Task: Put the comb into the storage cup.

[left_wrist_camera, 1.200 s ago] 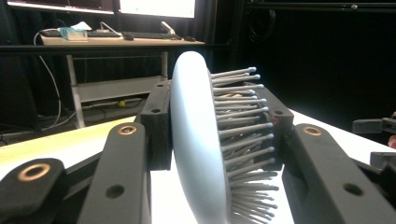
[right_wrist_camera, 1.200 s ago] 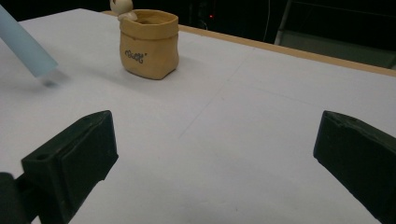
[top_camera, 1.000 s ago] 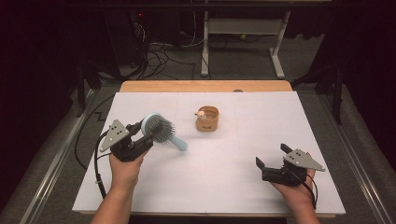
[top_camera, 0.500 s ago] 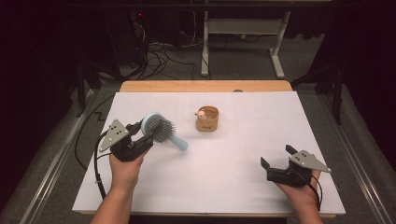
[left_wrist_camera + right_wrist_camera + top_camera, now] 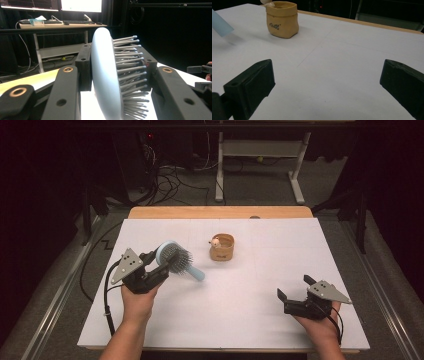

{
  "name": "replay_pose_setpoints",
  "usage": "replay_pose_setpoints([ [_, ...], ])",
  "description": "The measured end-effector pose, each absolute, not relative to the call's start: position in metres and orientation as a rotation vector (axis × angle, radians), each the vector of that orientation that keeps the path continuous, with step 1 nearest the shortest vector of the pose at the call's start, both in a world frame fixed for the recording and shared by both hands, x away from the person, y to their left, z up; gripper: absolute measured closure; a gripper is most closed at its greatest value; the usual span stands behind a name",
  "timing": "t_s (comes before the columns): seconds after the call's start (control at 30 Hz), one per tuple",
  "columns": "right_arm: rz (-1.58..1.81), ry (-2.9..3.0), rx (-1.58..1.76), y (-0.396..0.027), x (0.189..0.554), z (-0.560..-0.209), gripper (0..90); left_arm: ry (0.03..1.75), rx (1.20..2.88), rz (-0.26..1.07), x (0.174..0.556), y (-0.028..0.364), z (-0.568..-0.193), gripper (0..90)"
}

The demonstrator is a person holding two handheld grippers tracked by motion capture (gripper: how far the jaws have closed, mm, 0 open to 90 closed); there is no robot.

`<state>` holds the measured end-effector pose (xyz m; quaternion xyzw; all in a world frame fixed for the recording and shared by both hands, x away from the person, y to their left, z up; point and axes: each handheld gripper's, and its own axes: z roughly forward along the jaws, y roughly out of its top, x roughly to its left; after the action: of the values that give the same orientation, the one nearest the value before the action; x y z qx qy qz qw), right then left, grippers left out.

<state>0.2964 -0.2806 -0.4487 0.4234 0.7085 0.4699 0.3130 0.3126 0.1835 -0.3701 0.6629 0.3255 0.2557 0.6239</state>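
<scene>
A light blue hairbrush with grey bristles is held off the table at the left, its handle slanting down to the right. My left gripper is shut on the brush head. In the left gripper view the hairbrush stands edge-on between the two black pads of the left gripper, bristles to the right. My right gripper rests low near the table's front right, open, with nothing between its jaws. In the right gripper view the right gripper faces bare white surface, and the brush handle's tip shows at far left.
A small tan pouch-like pot with a little pale figure on its rim stands mid-table; the same pot is ahead of the right gripper, to the left. The white sheet covers the table, with a wooden strip along the back edge.
</scene>
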Motion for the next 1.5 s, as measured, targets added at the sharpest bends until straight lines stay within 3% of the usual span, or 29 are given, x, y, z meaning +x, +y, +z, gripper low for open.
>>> replay_pose_setpoints([
  [1.5,1.268,1.852,1.101,-0.276,0.294,-0.446,0.0,0.693,1.503,0.577,0.330,0.151,-0.349,57.2],
])
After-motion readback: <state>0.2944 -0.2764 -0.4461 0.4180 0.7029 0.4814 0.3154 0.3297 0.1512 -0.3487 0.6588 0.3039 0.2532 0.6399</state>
